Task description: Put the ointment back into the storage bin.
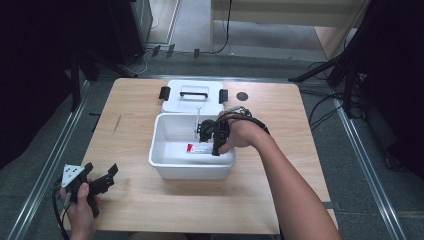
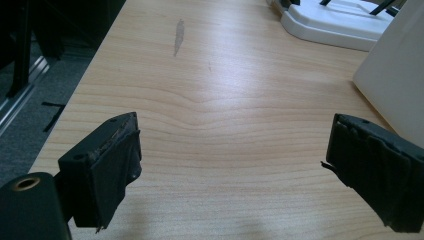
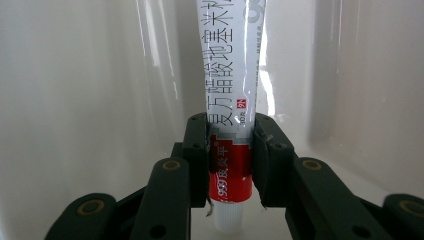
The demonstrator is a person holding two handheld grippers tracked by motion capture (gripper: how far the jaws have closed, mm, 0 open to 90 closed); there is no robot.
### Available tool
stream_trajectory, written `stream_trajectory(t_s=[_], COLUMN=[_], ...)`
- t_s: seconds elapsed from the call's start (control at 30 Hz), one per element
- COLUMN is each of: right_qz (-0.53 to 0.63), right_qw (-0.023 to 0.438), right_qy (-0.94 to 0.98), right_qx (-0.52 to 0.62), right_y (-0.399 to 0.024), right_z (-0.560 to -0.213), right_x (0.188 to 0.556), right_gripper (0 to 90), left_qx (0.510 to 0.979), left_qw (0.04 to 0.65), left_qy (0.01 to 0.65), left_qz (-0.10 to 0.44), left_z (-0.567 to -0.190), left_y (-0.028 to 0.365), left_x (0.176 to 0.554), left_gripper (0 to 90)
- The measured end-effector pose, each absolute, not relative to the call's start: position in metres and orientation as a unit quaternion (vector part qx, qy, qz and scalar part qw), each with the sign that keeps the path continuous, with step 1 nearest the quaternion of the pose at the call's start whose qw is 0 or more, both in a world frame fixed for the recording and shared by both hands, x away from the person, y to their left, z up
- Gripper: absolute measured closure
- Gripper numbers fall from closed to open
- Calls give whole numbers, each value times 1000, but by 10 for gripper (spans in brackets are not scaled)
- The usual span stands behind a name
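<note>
On the wooden bench (image 1: 140, 195) sits a white bin (image 1: 165, 165), its lid (image 1: 192, 102) lying flat just behind. Down inside the bin, the right gripper (image 3: 230, 150) has its jaws clamped on a red-and-white tube (image 3: 231, 95). The left gripper (image 2: 230, 160) hovers low over bare bench near the front-left corner, jaws spread wide, grasping nothing.

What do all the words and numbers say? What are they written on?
"999" and small white characters, hard to read: on the red band of the tube held by the right gripper.
Big black Chinese characters along the white part of the tube; top ones cut off, I cannot read them surely.
Small print by the tube's edge: too small to read.
White box, lid: no words.
</note>
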State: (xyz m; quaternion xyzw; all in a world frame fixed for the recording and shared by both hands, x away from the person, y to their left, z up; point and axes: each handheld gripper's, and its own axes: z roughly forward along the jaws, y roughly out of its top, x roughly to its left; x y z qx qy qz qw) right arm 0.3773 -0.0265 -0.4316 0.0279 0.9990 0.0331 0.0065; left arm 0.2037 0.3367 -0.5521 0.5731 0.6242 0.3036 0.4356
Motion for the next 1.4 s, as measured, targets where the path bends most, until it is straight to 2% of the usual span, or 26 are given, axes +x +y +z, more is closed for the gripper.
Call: stream_trajectory(t_s=[1.0,1.07,1.13,1.4], right_qz=[-18,-14,-14,5], right_qw=[1,-3,-3,-1], right_qy=[1000,999,999,999], right_qx=[25,29,29,45], right_y=[-17,-17,-18,-24], right_z=[-447,-447,-446,-437], right_x=[375,375,375,377], right_gripper=[713,677,677,749], left_qx=[572,571,571,571], left_qw=[436,436,436,435], left_qy=[625,626,626,626], left_qz=[304,304,304,305], left_z=[-552,-552,-552,-552], left_y=[337,337,337,337], left_x=[204,204,204,204], left_gripper=[82,82,82,82])
